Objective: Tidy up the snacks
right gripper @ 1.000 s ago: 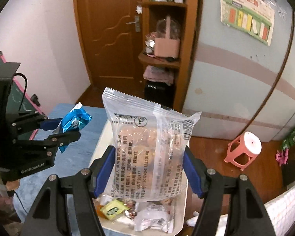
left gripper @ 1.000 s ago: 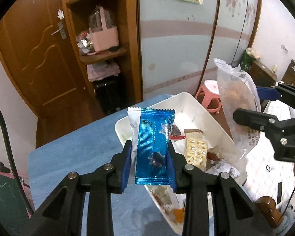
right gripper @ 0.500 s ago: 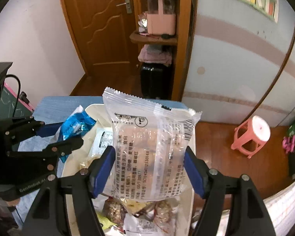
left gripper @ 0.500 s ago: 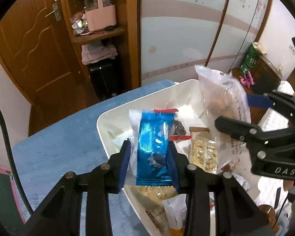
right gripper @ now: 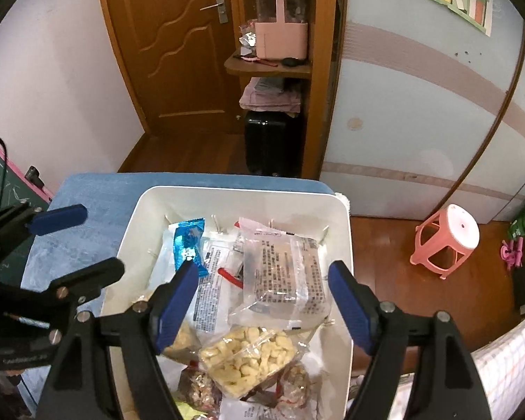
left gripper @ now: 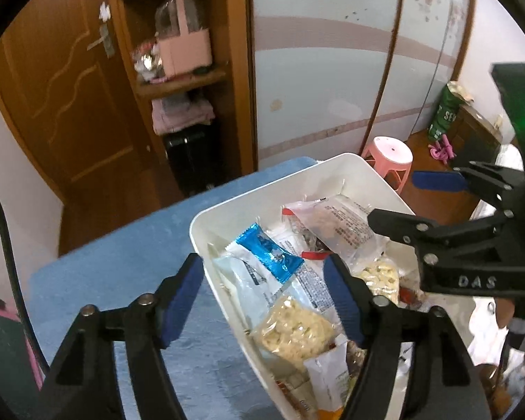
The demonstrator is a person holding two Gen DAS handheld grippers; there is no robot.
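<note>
Holding a heap of wrapped snacks, the white bin (right gripper: 344,245) sits on the blue tabletop (left gripper: 122,266): a blue foil packet (right gripper: 189,245) lies near its far left corner and a clear printed bag (right gripper: 285,274) beside it, above a clear pouch of pale nuts (right gripper: 250,357). Both the left gripper (left gripper: 264,297) and the right gripper (right gripper: 262,302) have just been opening and now stand spread over the bin, nothing between their pads.

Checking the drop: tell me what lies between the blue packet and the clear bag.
In the right wrist view, a red-edged wrapper on white printed packets lies between blue packet and clear bag.
</note>
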